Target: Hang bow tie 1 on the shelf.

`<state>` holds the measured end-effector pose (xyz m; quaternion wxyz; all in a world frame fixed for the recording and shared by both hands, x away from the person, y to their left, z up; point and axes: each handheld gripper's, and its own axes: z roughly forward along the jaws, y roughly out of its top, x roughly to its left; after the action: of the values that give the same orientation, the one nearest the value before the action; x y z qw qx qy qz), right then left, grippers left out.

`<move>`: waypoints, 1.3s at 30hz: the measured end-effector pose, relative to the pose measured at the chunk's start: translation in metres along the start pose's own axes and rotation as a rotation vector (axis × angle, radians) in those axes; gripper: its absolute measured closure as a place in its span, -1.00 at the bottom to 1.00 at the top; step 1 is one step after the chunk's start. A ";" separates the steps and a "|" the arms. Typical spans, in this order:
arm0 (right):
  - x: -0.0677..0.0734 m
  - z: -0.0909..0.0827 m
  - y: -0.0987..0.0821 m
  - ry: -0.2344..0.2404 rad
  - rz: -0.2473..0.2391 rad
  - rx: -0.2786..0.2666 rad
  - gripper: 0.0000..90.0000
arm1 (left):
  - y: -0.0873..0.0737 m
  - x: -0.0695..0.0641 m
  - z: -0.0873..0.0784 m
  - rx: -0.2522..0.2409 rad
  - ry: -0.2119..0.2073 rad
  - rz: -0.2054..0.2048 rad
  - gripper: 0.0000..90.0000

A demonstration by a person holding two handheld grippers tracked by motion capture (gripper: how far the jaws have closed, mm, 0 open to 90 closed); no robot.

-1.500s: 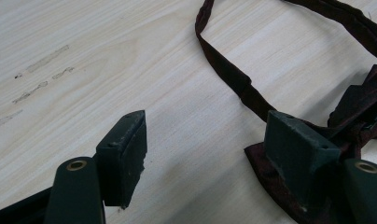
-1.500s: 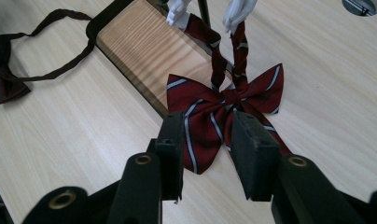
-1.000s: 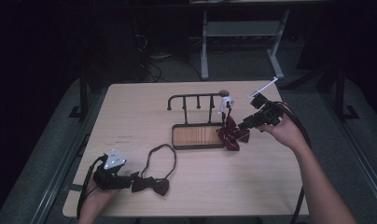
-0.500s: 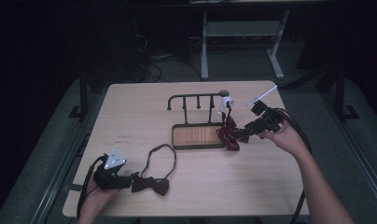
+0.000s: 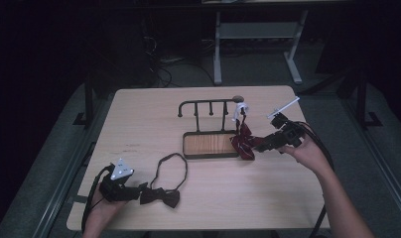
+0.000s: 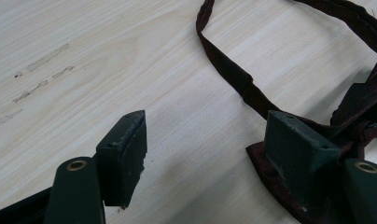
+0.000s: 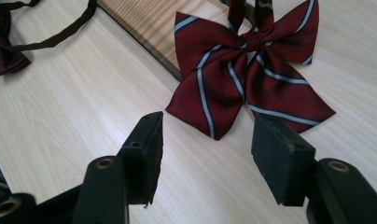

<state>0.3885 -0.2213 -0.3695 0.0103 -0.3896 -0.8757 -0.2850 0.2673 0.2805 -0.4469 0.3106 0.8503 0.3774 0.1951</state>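
No words could be read anywhere. The right gripper point(image 7: 205, 158), just opening, held nothing beside the striped red bow point(image 7: 252, 74); the left gripper point(image 6: 214, 154) gaped on the dark bow tie point(image 6: 364, 102).

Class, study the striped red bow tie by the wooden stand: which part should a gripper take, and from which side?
Grip the striped red bow tie at its narrow centre knot, probably from above, jaws across the knot: the wings lie flat and wide on the table, while the pinched middle stands proud.
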 end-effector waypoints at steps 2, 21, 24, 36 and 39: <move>0.003 0.000 -0.005 0.000 -0.004 -0.006 -0.05 | 0.000 0.000 0.000 0.000 0.000 0.000 -0.32; 0.011 0.010 -0.046 0.012 0.012 -0.041 -0.11 | 0.001 -0.002 -0.002 -0.009 0.010 -0.002 -0.32; 0.012 0.011 -0.049 0.014 0.010 -0.045 -0.11 | 0.001 -0.003 -0.002 -0.011 0.011 -0.005 -0.32; 0.024 0.016 -0.070 -0.003 -0.006 -0.057 -0.12 | 0.004 -0.004 -0.001 -0.022 0.001 0.000 -0.32; 0.025 0.018 -0.077 0.001 -0.006 -0.065 -0.12 | 0.005 -0.004 0.000 -0.020 -0.006 0.004 -0.32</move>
<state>0.3217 -0.2365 -0.4167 -0.0028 -0.3872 -0.8670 -0.3137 0.2674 0.2743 -0.4439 0.3201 0.8484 0.3728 0.1969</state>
